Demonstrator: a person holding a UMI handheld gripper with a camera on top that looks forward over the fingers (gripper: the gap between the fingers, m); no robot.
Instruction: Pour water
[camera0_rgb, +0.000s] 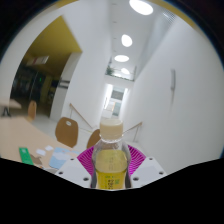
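Observation:
A clear bottle of yellowish liquid (110, 160) with a pale cap stands upright between my fingers. My gripper (111, 168) is shut on it: both pink pads (89, 160) press against its sides. The bottle is lifted, with the room's ceiling and hallway behind it. The bottle's base is hidden below the fingers.
A table (14, 132) lies low to the left, with a green item (25, 155) and a small clear cup (57, 159) on it. Wooden chairs (66, 130) stand beyond. A bright corridor with ceiling lights runs straight ahead.

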